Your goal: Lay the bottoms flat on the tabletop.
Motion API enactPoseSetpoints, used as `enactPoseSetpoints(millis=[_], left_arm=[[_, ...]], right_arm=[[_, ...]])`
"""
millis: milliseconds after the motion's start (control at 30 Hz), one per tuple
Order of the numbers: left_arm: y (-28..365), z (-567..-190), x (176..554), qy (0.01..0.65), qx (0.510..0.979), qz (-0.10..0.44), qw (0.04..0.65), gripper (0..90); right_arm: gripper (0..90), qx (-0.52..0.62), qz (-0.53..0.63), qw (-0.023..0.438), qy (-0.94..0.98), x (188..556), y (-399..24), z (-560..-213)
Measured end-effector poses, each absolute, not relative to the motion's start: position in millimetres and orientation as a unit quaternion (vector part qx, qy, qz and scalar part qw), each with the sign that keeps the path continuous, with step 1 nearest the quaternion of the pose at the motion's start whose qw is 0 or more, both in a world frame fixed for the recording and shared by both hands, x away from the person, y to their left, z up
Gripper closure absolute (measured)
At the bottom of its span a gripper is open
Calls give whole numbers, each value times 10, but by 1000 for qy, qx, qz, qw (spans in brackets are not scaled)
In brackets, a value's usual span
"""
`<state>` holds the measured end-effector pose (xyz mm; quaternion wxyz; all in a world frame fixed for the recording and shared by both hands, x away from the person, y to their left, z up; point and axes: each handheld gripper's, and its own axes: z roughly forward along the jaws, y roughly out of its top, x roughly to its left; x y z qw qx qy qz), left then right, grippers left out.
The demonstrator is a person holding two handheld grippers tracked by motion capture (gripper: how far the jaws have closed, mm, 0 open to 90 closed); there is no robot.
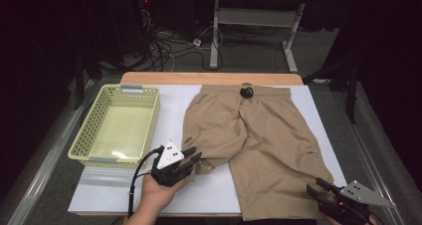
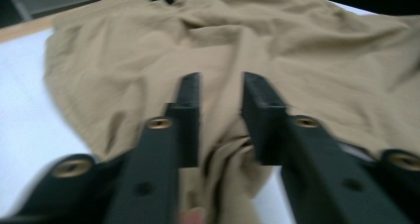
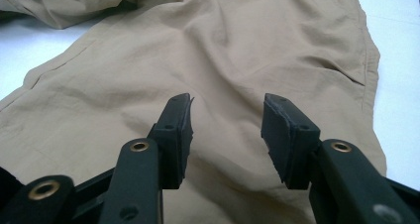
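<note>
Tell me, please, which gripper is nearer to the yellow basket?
Left. The left gripper sits just off the yellow basket's near right corner, at the shorts' bunched leg; the right gripper is across the shorts, at the table's near right corner.

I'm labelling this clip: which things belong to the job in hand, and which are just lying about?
In the job:
- tan shorts
- left gripper, at a bunched leg hem
- right gripper, open by the other leg

Lying about:
- yellow basket
- floor cables
</note>
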<state>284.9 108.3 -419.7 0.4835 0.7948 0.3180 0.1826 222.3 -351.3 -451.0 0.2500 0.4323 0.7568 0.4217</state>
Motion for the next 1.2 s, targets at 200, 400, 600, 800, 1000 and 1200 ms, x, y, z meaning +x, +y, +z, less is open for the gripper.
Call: enactPoseSetpoints(millis=[200, 400, 600, 800, 1000, 1200], left_arm=[[658, -4179, 2669, 259, 821, 157, 485, 717], [537, -4610, 2881, 289, 858, 184, 382, 601], [677, -4827, 3079, 313, 871, 175, 336, 677], [705, -4813, 3093, 317, 867, 172, 345, 828], [731, -4523, 2897, 287, 855, 146, 407, 831], [599, -4238, 2600, 226, 844, 132, 468, 828]], right_arm=[[559, 432, 420, 249, 758, 2244, -3513, -4521], [560, 432, 422, 251, 757, 2211, -3524, -4508], [560, 432, 422, 249, 757, 2227, -3526, -4514], [560, 430, 421, 248, 759, 2228, -3515, -4521], [560, 433, 423, 249, 756, 2223, -3530, -4510], [560, 431, 423, 251, 757, 2220, -3526, -4501]])
